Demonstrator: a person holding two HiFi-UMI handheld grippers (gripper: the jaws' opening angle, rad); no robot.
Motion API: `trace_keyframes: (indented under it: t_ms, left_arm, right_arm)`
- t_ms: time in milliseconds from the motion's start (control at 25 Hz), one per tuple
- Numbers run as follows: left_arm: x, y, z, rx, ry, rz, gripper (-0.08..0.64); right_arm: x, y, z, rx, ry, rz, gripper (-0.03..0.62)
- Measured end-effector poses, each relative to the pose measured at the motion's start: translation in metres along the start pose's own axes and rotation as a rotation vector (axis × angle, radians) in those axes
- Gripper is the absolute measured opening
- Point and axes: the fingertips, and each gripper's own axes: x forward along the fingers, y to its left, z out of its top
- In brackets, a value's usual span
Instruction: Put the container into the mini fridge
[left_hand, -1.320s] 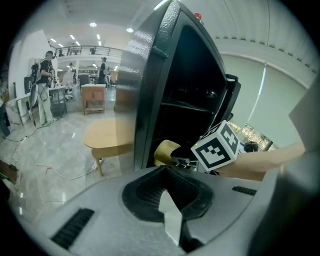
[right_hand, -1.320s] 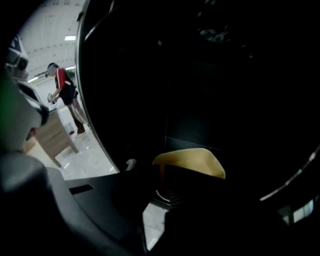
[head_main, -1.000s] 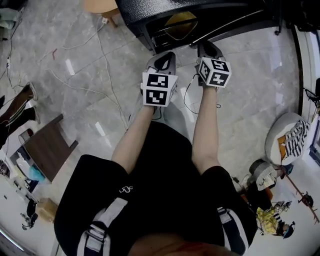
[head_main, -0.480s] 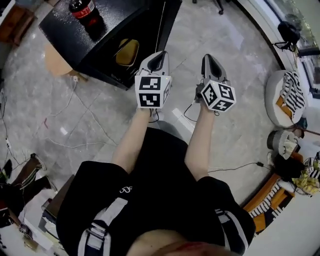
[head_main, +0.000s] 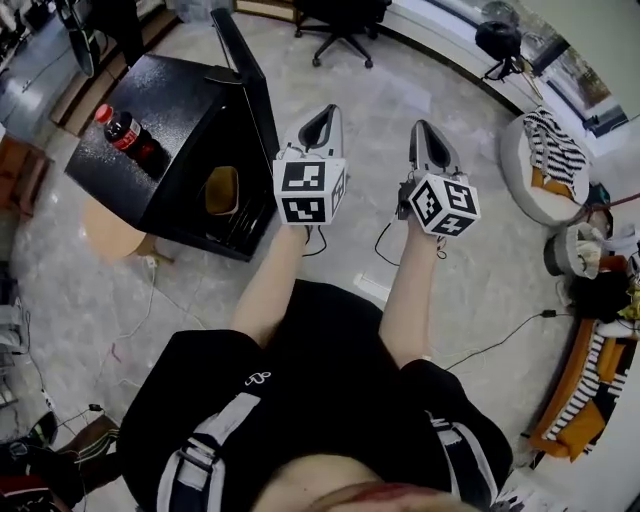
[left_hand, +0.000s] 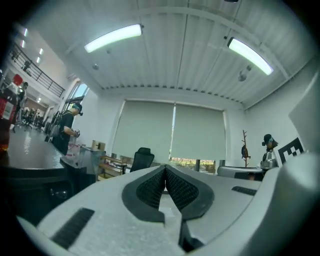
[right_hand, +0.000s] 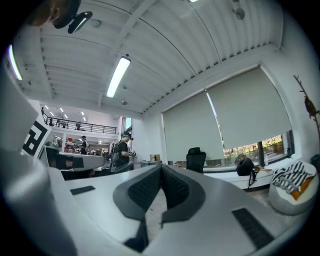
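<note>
Two claws, the left claw (head_main: 318, 122) and the right claw (head_main: 425, 135), hang side by side above the floor, each with its jaws pressed together on nothing. To the left of the left claw stands the black fridge (head_main: 170, 120) with its door (head_main: 245, 70) swung open. A tan container (head_main: 222, 190) sits inside the opening, apart from both claws. A cola bottle (head_main: 128, 133) stands on the fridge top. The container is probably light, stiff-walled and smooth. If it needs reseating, a gentle grip across opposite walls near the rim should suit.
</note>
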Motion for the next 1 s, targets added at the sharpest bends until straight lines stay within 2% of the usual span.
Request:
trace_keyframes:
  t_ms: [160, 360, 1000]
  left_arm:
    - [0.010, -0.022, 0.019, 0.030, -0.034, -0.045, 0.006]
    - [0.016, -0.034, 0.021, 0.055, -0.034, -0.076, 0.006]
    - [0.014, -0.042, 0.021, 0.068, -0.038, -0.080, 0.006]
  right_arm:
    - [-0.004, -0.018, 0.014, -0.004, -0.027, -0.031, 0.012]
    - [-0.006, -0.027, 0.019, -0.012, -0.036, -0.044, 0.012]
    - [-0.010, -0.033, 0.029, -0.012, -0.074, -0.052, 0.012]
